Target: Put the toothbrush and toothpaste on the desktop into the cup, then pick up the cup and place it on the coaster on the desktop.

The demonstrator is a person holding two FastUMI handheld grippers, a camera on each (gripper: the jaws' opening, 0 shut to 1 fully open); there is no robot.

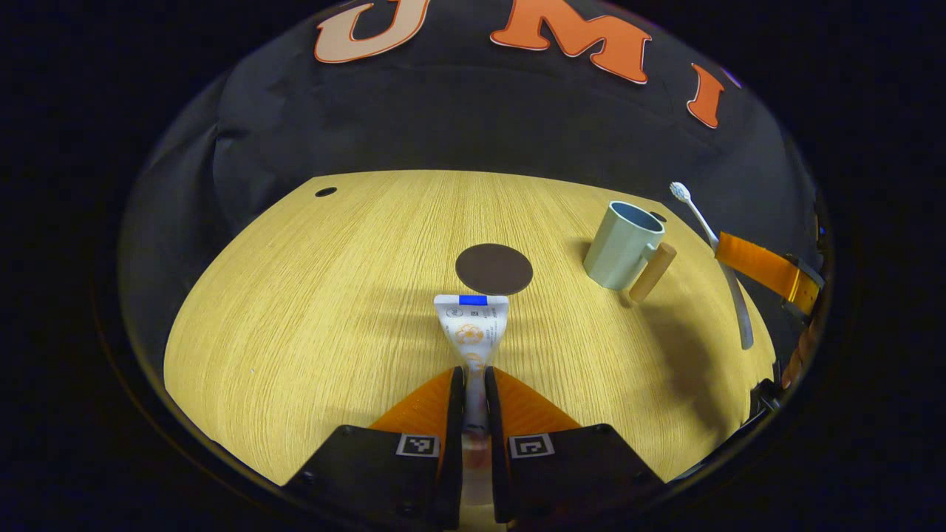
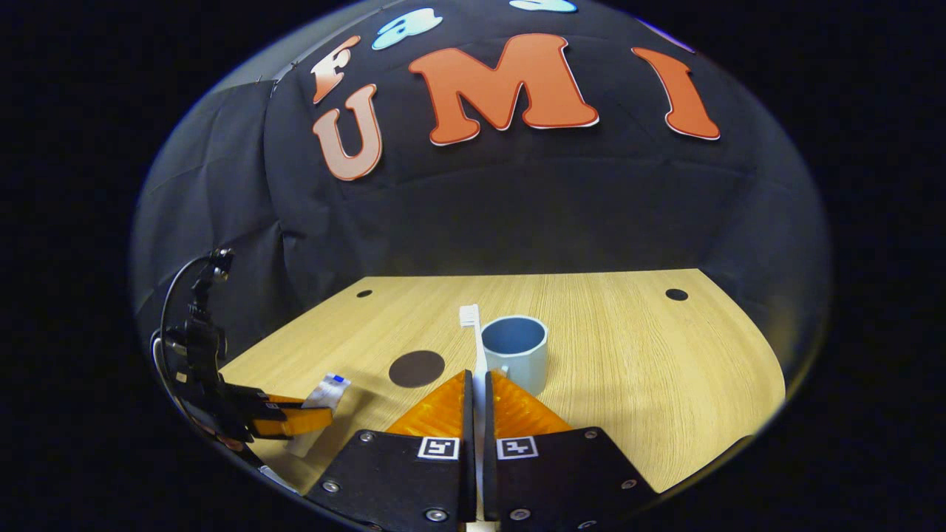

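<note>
Two items are already held: left claw (image 1: 473, 384) is clamped on the toothpaste (image 1: 471, 325), a soft, light tube gripped near its cap end, likely to flex; right claw (image 2: 477, 388) pinches the toothbrush (image 2: 471, 325), stiff, slim, prone to pivot. Cup (image 2: 515, 351) stands upright on the counter (image 2: 628, 369), mouth open, rigid. Coaster (image 1: 494, 268) lies apart, with open room around it.

A pale wood-grain worktop (image 2: 628, 347) with small dark round holes (image 2: 675, 294) near its far corners stands against a wrinkled black cloth wall (image 2: 517, 207), lit from above, with soft shadows on its surface.
</note>
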